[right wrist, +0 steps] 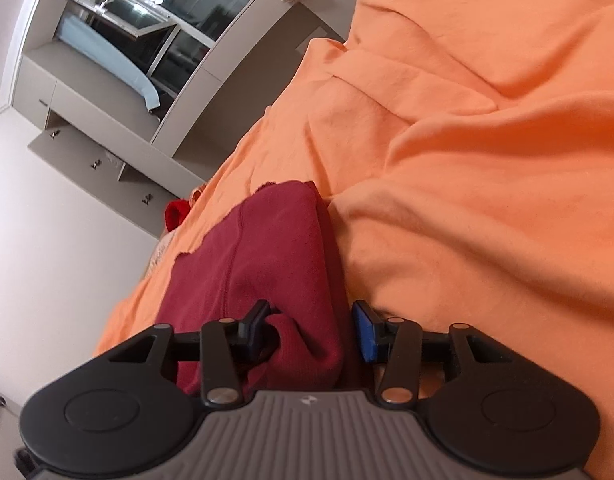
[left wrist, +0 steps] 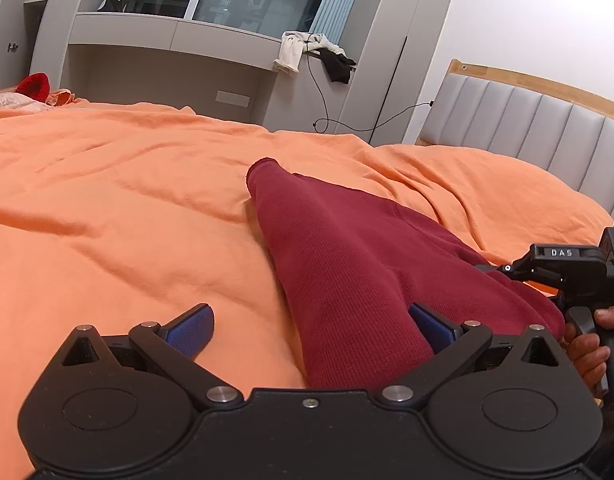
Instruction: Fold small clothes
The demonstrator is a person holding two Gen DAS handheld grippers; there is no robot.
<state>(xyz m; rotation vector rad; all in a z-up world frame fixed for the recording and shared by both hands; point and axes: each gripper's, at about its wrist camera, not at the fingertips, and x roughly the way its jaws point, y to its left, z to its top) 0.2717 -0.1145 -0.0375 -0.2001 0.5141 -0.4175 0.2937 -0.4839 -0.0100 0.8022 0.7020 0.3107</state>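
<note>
A dark red knit garment (left wrist: 347, 256) lies folded lengthwise on the orange bedspread (left wrist: 127, 200). My left gripper (left wrist: 313, 328) is open, its right pad (left wrist: 431, 326) against the near end of the garment and its left pad (left wrist: 191, 330) on bare sheet. The right gripper's body (left wrist: 567, 268) shows at the right edge, held by a hand. In the right wrist view the right gripper (right wrist: 311, 332) stands open around a bunched end of the red garment (right wrist: 267, 260), with the jaws a little apart from the cloth on the right side.
The grey padded headboard (left wrist: 527, 120) stands at the right. Grey cabinets and a window (left wrist: 227, 0) are behind the bed, with clothes (left wrist: 307, 52) and a cable draped over a ledge. A bright red item (left wrist: 35, 86) lies at the far left of the bed.
</note>
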